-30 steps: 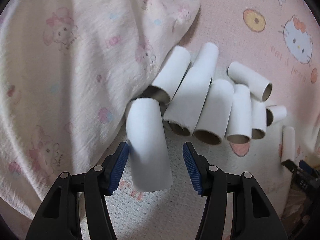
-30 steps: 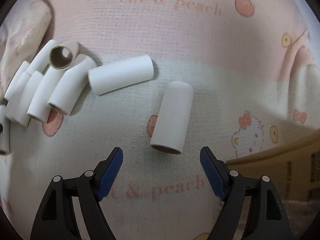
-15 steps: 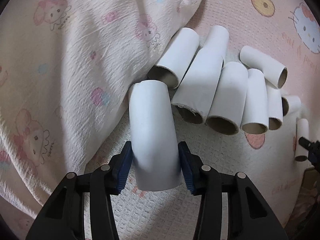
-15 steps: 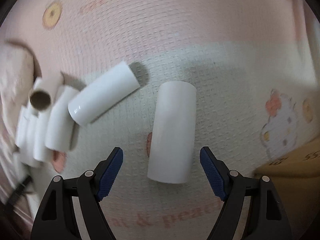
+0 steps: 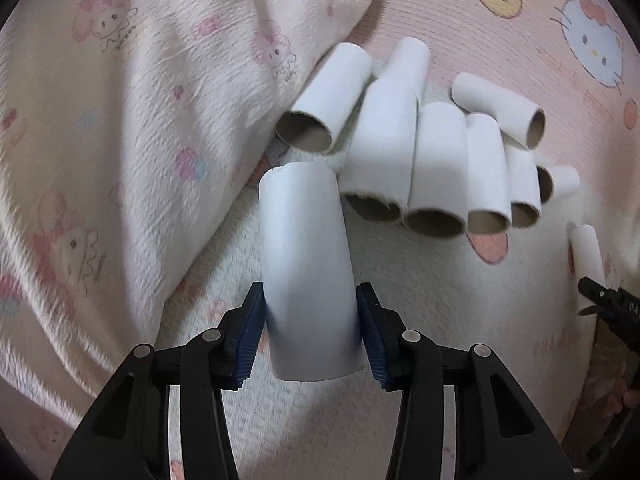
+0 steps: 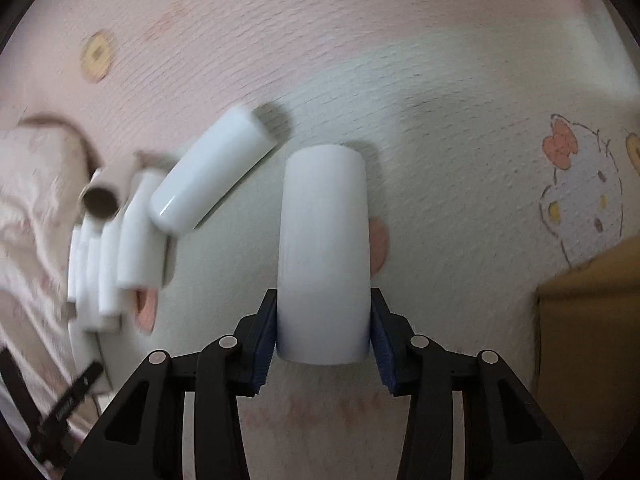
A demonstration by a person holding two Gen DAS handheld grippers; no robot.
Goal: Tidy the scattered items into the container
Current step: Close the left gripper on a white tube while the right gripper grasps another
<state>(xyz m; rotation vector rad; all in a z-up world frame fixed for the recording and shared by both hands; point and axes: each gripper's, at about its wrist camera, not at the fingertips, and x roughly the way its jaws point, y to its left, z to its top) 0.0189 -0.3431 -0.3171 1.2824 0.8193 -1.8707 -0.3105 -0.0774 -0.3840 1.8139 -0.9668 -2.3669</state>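
Two hand-held tongs each take a white cardboard tube off a pink cartoon-print blanket [image 5: 460,12]. The left tongs [image 5: 311,334] are clamped on a tube [image 5: 306,272], blue pads pressing both sides of its near end, the tube running straight away from the jaws. Beyond and to the right of these tongs a pile of tubes [image 5: 436,168] lies side by side, open ends toward the camera, and a rumpled printed quilt [image 5: 120,120] fills the ground to the left. The right tongs [image 6: 323,336] are closing on another tube [image 6: 323,256], which sits between the pads with both pads against its sides. Just left of that tube a loose tube [image 6: 208,178] lies at a slant; further left the pile is seen again, blurred. The only container in view is a brown cardboard box [image 6: 588,320], its corner showing at the right of the right tongs; its inside cannot be seen, so what it holds cannot be told. At the right edge of the left view the tip of the other tongs meets a tube's end.
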